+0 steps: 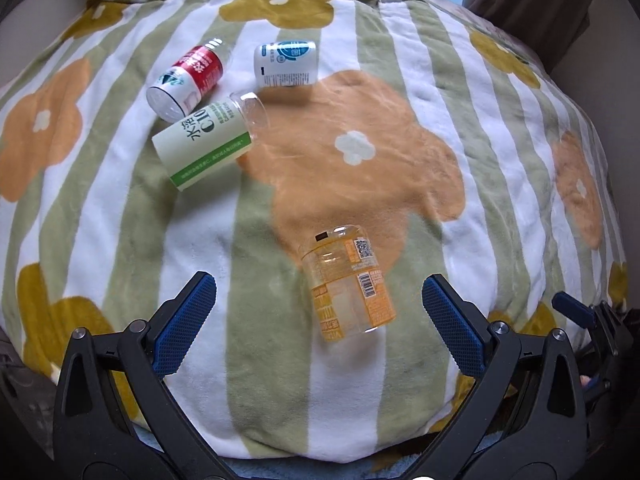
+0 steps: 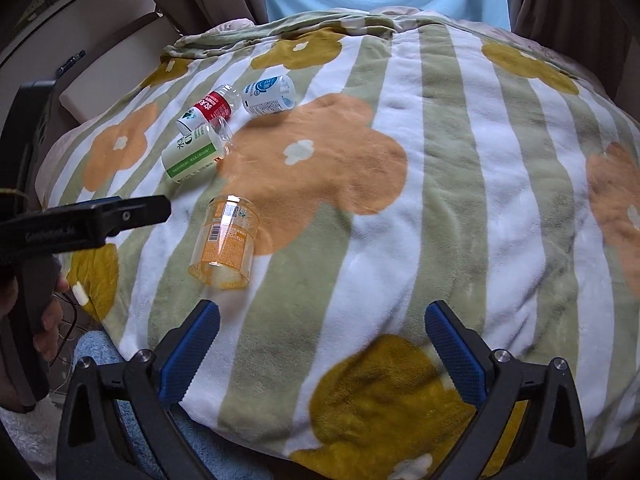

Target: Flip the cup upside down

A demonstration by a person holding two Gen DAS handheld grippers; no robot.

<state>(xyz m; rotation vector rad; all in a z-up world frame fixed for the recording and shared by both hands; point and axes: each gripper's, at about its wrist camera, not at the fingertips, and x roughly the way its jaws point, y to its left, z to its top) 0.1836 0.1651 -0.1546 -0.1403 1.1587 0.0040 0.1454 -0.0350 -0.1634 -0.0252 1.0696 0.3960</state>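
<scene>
A clear plastic cup with an orange label (image 1: 347, 282) lies on its side on the flowered blanket, just ahead of my left gripper (image 1: 320, 304), between its open blue pads. In the right wrist view the same orange cup (image 2: 226, 242) lies left of centre, its open mouth toward me. My right gripper (image 2: 322, 340) is open and empty, to the right of the cup and nearer than it. Farther back lie three more cups on their sides: green label (image 1: 206, 146), red label (image 1: 188, 80), blue-white label (image 1: 286, 64).
The striped flower blanket (image 1: 400, 120) covers a soft, rounded surface that drops away at the edges. The left gripper's body (image 2: 80, 220) and the hand holding it show at the left of the right wrist view. Curtains and a light blue panel stand behind.
</scene>
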